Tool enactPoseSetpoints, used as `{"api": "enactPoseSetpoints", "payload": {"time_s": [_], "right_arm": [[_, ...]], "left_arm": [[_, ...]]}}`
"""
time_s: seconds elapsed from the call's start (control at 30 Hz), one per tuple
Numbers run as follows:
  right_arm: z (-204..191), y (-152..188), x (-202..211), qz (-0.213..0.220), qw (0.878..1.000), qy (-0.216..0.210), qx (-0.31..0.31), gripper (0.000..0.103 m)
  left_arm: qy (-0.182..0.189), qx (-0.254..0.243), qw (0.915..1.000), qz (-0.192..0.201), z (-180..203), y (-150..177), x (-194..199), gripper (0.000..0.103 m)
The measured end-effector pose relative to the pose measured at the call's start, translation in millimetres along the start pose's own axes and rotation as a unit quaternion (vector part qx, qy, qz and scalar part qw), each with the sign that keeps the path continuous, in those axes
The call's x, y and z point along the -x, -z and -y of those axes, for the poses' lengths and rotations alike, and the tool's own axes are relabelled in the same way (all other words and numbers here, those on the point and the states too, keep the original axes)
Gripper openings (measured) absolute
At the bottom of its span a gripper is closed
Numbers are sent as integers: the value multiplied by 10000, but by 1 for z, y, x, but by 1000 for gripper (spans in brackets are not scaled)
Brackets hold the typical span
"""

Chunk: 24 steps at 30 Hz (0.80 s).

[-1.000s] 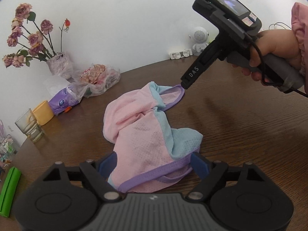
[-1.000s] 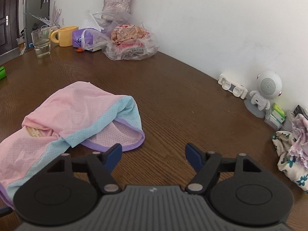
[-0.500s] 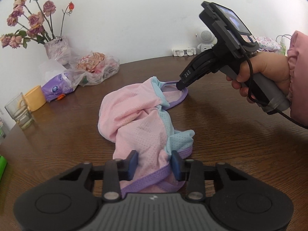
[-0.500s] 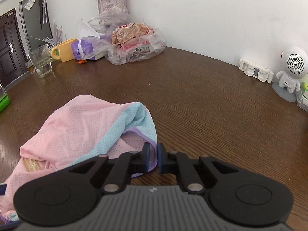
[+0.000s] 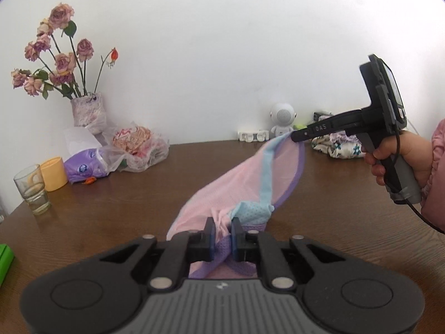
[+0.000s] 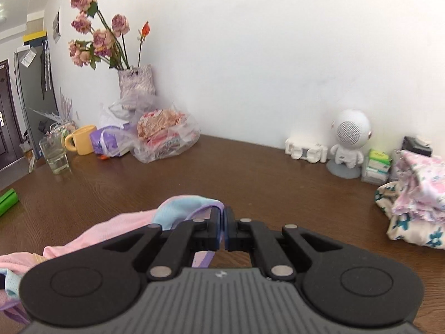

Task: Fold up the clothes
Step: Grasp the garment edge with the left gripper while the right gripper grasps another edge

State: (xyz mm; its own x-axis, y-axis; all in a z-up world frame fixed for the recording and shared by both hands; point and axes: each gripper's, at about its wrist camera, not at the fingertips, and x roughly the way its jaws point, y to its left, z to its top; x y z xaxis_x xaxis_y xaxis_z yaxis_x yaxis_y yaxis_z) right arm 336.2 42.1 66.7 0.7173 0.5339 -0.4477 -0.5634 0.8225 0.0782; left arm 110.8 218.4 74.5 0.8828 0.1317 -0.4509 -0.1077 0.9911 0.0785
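Garment (image 5: 239,183): pink mesh with pale-blue panels and purple trim, stretched in the air above the counter (image 5: 111,217) between the two grippers; it sags in the middle and its lower edge hangs near the wood.

Left gripper (image 5: 221,232): jaws closing on a bunched fold of pink and blue cloth with the purple band; the pads press the fabric from both sides.

Right gripper (image 6: 224,224): clenched tight on the purple trim at the garment's other end, almost no gap between the pads. In the left view it reaches in from the right, held by a hand (image 5: 400,156) in a pink sleeve (image 5: 438,172).

Along the wall: vase of dried roses (image 5: 88,112), plastic bag of snacks (image 5: 139,147), purple pack (image 5: 83,167), yellow cup (image 5: 54,173), glass (image 5: 32,189), white robot figure (image 6: 349,143).

Floral cloth pile (image 6: 411,194) lies on the counter at far right, well apart from the garment. Green object (image 6: 8,197) at the left edge.
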Motion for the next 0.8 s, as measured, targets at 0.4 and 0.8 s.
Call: {"api": "enactPoseSetpoints", "payload": {"time_s": [0.4, 0.8], "right_arm": [[75, 19, 274, 1029, 9900, 945, 170, 2], [209, 67, 274, -977, 9702, 2027, -898, 2]], "left_arm": [[1004, 313, 9893, 1011, 43, -23, 129, 9], [1317, 2231, 9525, -1600, 47, -4, -43, 7]]}}
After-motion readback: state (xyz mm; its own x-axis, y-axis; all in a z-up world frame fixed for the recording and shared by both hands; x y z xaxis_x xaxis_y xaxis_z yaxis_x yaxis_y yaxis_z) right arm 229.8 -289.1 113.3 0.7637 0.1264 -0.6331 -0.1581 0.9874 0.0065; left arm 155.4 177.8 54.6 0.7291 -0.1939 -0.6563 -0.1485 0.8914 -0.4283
